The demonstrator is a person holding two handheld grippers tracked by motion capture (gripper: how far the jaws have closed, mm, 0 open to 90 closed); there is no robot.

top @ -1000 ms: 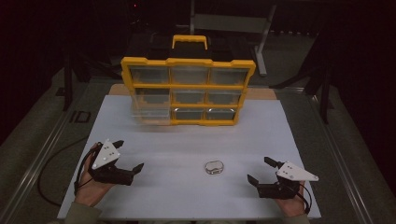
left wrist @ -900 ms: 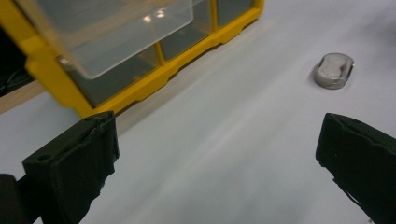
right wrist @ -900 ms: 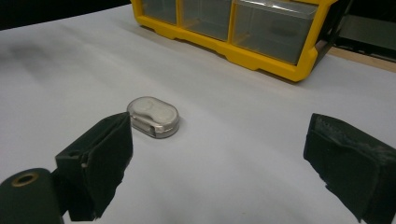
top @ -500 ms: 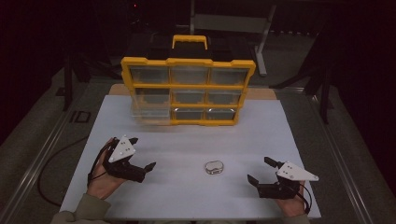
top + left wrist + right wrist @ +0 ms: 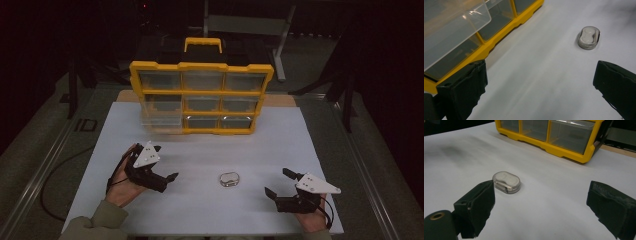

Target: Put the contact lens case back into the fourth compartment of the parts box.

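White counter [image 5: 200, 160]: a small metal case [image 5: 230, 179] lies between your left gripper [image 5: 162, 179] and right gripper [image 5: 280, 192], both with jaws apart and empty, before the yellow drawer organizer [image 5: 201, 97].

A small case [image 5: 230, 179] lies on the table [image 5: 300, 135], before the drawer cabinet [image 5: 201, 97].

High view looks down from above; both gripper views skim low, sharing the small case [image 5: 589, 37] and, seemingly, the yellow organizer [image 5: 564, 150].
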